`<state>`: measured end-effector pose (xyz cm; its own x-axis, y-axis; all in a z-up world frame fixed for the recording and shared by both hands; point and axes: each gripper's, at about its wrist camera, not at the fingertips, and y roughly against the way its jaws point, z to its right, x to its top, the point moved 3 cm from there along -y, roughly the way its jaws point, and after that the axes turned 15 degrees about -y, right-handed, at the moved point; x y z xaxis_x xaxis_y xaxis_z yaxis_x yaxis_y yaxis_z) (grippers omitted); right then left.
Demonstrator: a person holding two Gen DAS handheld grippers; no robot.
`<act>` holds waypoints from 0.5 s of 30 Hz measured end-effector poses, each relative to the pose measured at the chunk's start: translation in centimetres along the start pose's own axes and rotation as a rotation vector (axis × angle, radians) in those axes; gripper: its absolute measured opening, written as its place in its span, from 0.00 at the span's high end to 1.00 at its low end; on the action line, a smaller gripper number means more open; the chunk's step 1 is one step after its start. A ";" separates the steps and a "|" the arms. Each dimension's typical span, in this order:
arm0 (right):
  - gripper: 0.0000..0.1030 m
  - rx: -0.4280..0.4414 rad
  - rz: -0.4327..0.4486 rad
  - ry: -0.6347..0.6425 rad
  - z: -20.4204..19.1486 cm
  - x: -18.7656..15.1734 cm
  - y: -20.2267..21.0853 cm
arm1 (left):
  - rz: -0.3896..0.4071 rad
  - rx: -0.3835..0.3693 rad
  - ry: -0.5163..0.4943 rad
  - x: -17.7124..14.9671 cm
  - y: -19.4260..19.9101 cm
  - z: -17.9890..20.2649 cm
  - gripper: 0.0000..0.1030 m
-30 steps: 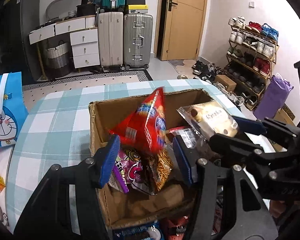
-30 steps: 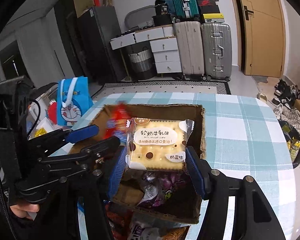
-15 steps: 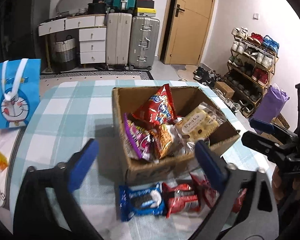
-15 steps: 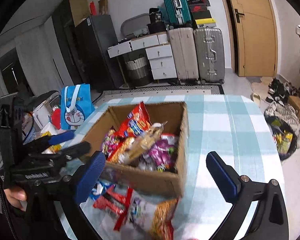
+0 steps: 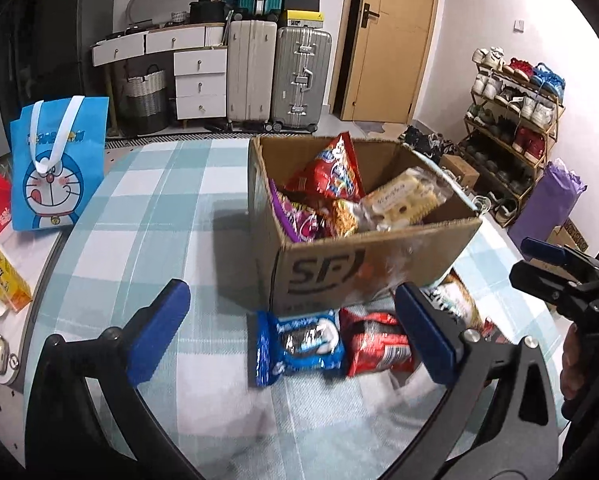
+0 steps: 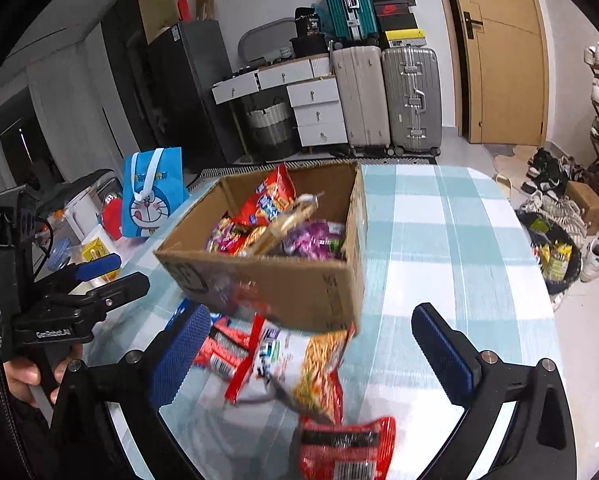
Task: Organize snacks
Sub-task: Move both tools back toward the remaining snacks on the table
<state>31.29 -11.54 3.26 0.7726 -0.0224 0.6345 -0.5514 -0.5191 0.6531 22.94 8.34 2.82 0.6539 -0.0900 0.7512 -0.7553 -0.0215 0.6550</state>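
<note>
A cardboard box stands on the checked table and holds a red chip bag, a purple packet and a pale cracker pack. In front of it lie a blue cookie pack, a red pack and a noodle snack bag, with another red pack nearer. My left gripper is open and empty above the loose packs. My right gripper is open and empty over the noodle bag.
A blue cartoon tote bag stands at the table's left edge, with small boxes on a side surface. Suitcases, drawers and a shoe rack stand behind. The checked tablecloth stretches right of the box.
Both grippers let go of their snacks into the box, opened wide and pulled back toward me. The loose packs in front of the box have come into view.
</note>
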 end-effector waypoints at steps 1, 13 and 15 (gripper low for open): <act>0.01 -0.003 -0.007 -0.005 0.1 -0.3 0.1 | -0.002 -0.002 0.003 -0.4 0.1 0.1 0.01; 0.01 -0.054 -0.085 -0.062 1.8 -4.2 -0.6 | -0.092 0.005 0.020 -3.7 -1.8 0.0 0.01; 0.01 -0.065 -0.095 -0.062 2.2 -4.7 -0.5 | -0.102 0.005 0.024 -4.0 -2.1 -0.1 0.01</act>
<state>28.63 -13.02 -0.98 0.8393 -0.0289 0.5429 -0.4920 -0.4652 0.7359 21.87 8.87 -1.55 0.7282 -0.0631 0.6825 -0.6850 -0.0340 0.7278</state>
